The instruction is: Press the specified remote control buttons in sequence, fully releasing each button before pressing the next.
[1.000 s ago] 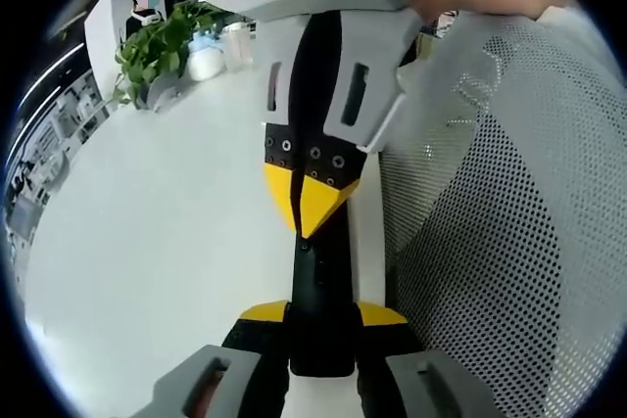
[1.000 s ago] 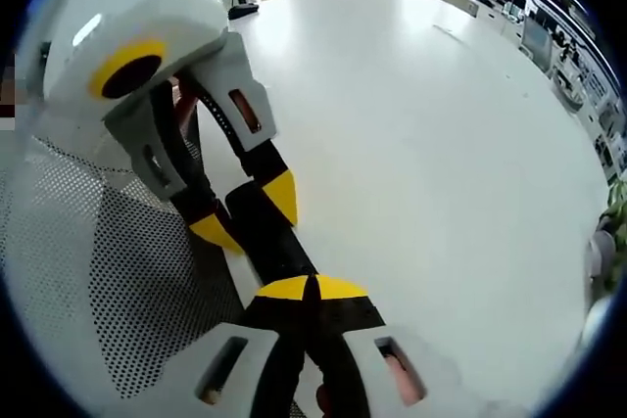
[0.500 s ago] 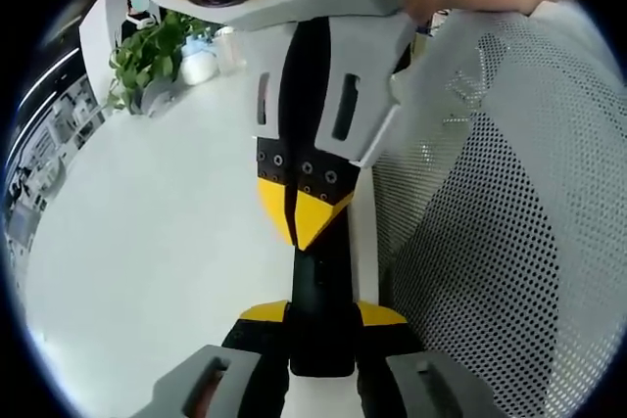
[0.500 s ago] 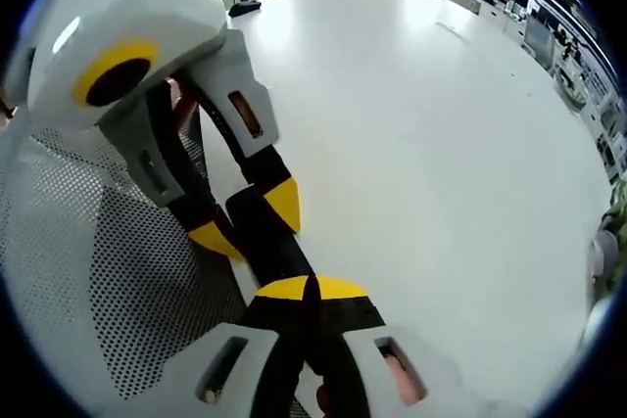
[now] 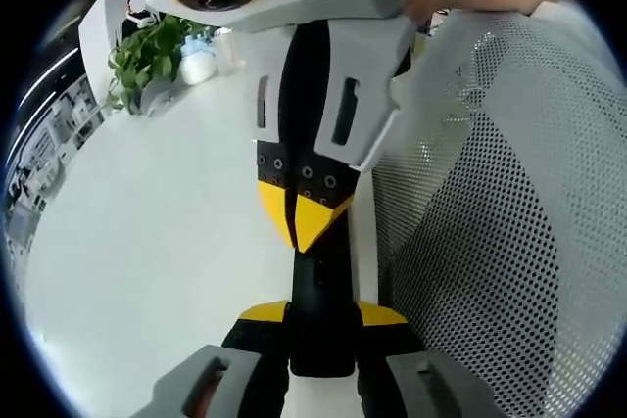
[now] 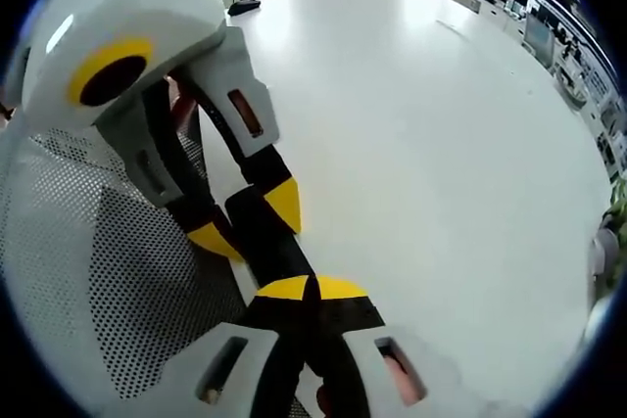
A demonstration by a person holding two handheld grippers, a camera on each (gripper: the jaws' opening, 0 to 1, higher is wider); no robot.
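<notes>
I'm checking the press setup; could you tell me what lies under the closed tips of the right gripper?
The right gripper meets the black remote, held by the left gripper. The buttons beneath are covered.

Office, big white table (image 6: 441,144), potted plant (image 5: 152,46)

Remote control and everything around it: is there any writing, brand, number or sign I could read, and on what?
None can be read.
The black remote control shows no legible markings.
The grippers, left and right, show no writing.
Background panels are too small and blurred to tell.
</notes>
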